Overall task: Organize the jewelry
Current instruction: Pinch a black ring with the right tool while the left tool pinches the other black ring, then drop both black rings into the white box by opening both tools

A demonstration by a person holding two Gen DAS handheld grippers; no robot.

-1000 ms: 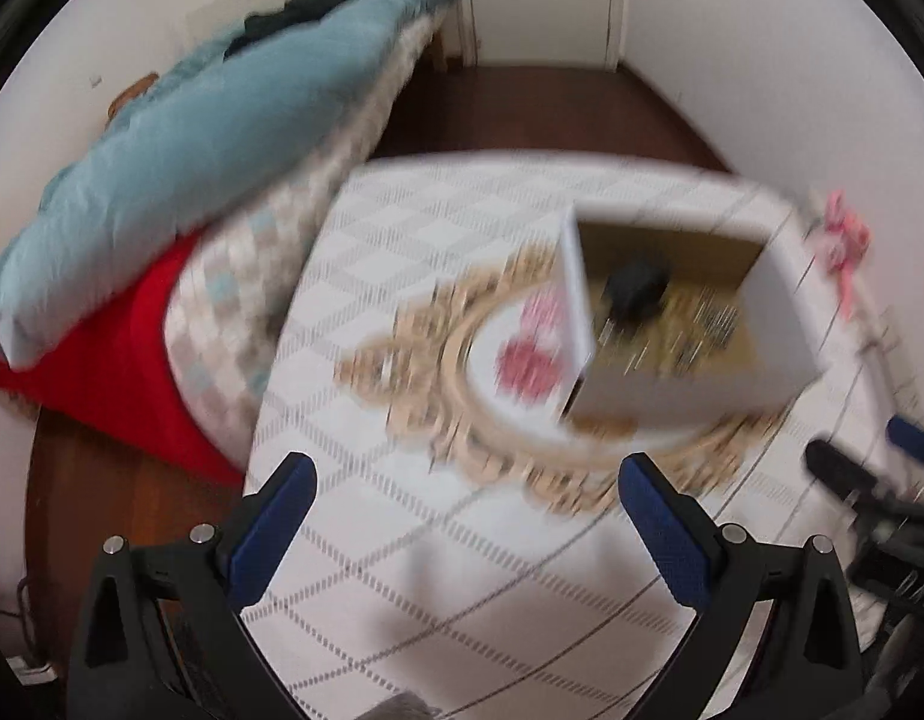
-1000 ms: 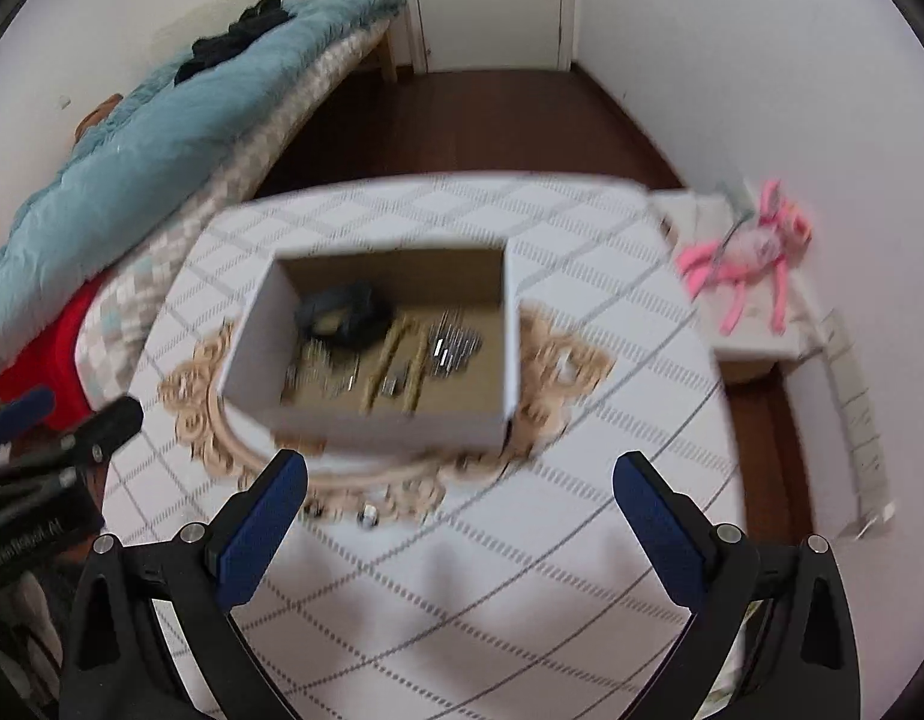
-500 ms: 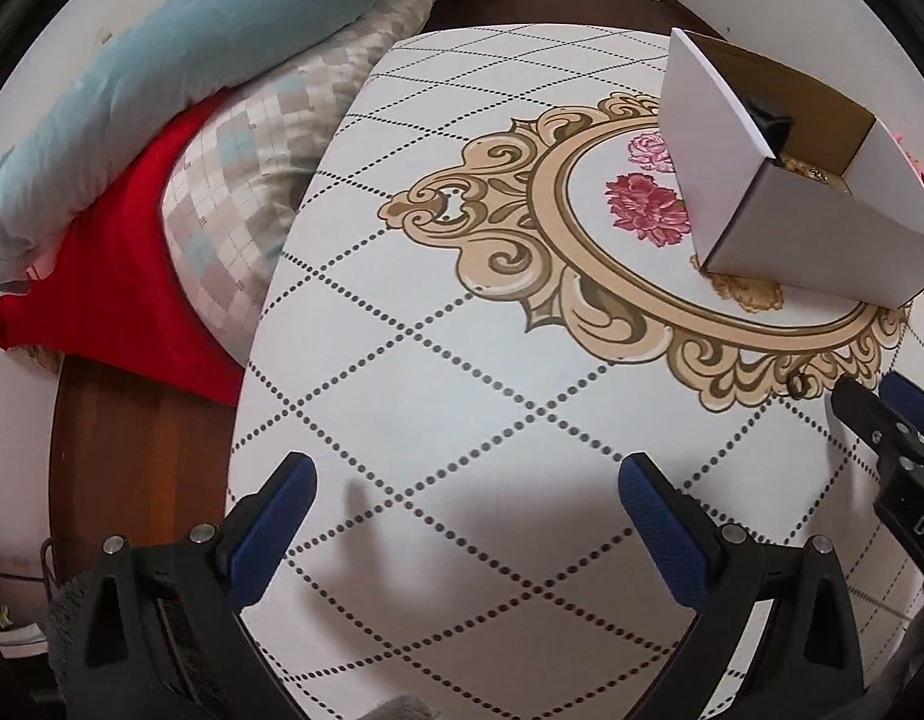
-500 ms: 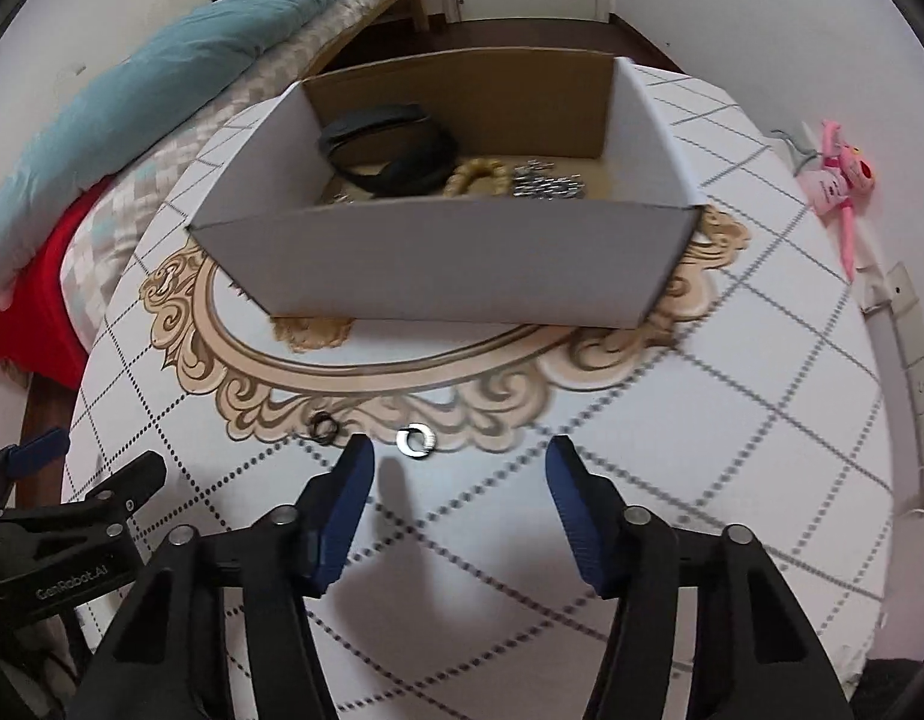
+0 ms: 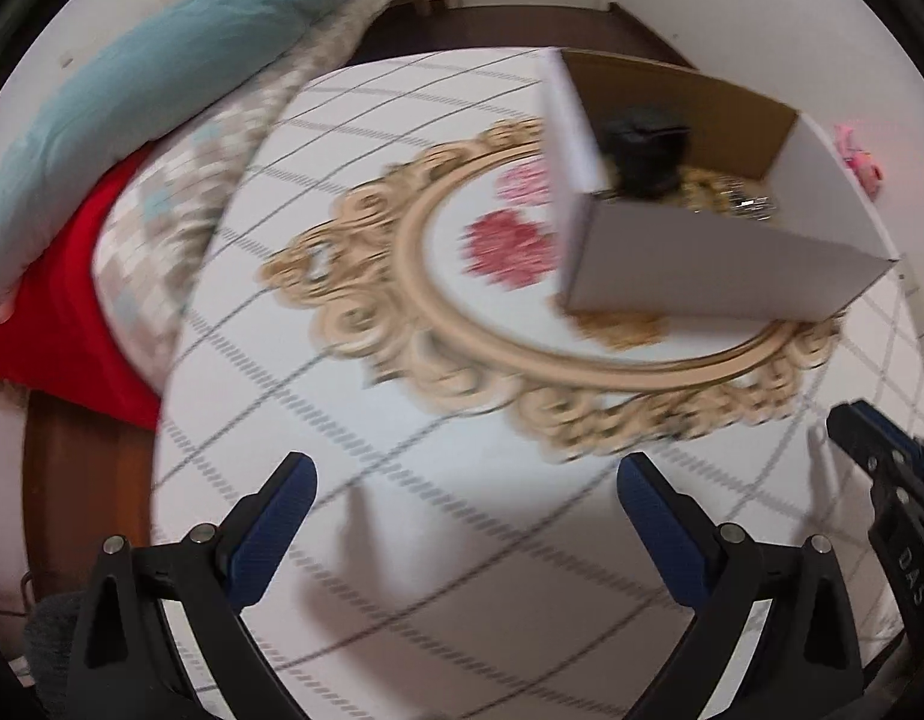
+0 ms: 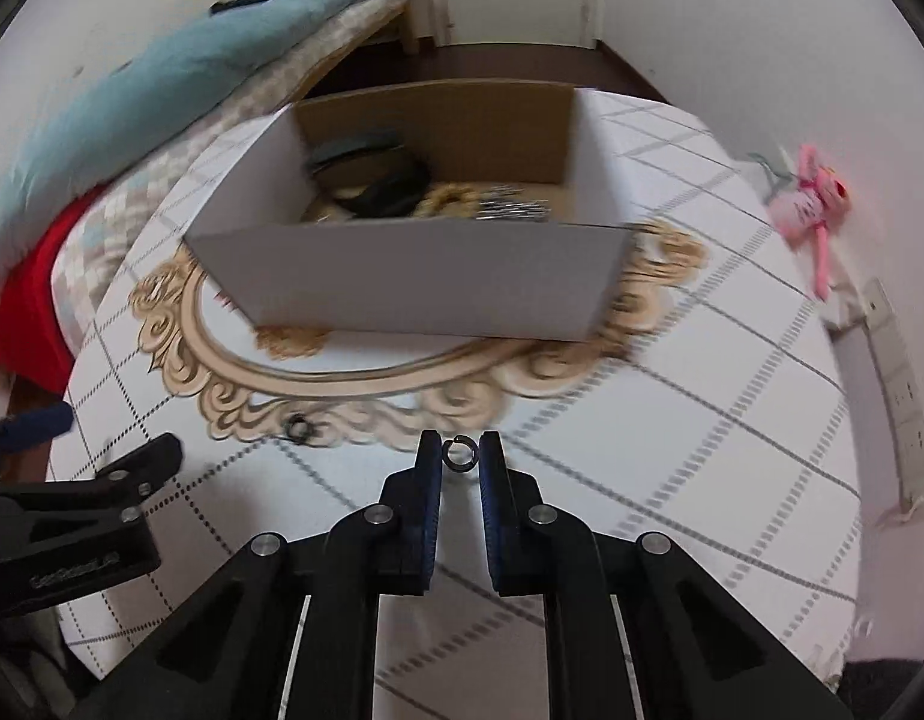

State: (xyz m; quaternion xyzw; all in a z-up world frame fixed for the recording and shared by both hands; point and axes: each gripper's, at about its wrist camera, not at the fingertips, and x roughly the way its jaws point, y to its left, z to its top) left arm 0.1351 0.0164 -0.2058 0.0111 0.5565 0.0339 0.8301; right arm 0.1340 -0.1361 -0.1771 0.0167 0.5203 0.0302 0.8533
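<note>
Ring: small open metal loop, pinched between the right gripper fingertips, above the table.
Second ring: dark, lying on the gold scroll print, left of the right gripper.
Box: white cardboard, brown inside, holding a black band and metal pieces.
Right gripper: blue padded fingers nearly closed, clamped on the ring.
Left gripper: fingers spread wide, holding nothing, low over the patterned tablecloth.
</note>
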